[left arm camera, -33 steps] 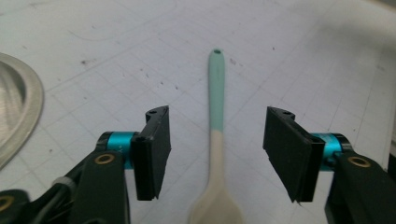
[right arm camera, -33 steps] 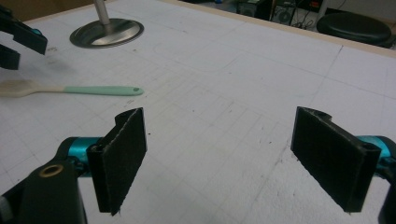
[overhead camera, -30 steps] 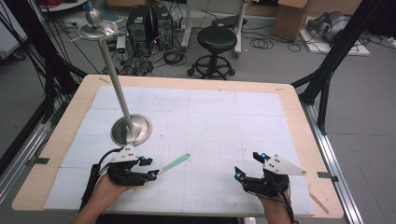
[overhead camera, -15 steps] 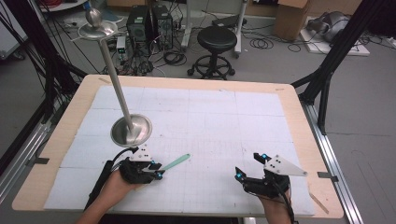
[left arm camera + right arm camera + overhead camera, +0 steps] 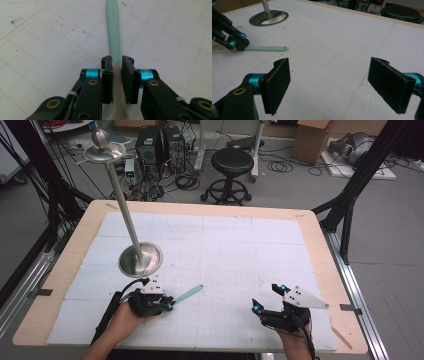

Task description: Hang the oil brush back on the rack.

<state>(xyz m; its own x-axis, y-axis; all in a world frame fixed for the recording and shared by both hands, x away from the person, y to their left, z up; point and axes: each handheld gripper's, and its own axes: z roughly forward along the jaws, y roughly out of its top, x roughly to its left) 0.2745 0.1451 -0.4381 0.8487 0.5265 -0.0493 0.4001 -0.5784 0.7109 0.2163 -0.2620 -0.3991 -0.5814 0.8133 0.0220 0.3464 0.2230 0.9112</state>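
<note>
- The left gripper [image 5: 116, 65], whose jaws have just been closing, is clamped on the slim mint-green plastic spatula handle [image 5: 113, 30].
- The spatula lies flat on the white gridded mat [image 5: 225, 250], near the round steel stand base [image 5: 141, 260].
- The right gripper [image 5: 335, 82] rests with its jaws wide apart and nothing between them.

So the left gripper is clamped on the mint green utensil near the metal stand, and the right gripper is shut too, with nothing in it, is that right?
Not quite. The right gripper is open: the right gripper view shows its jaws wide apart over the bare mat. The rest holds: the left gripper is clamped on the mint green utensil, near the metal stand.
</note>
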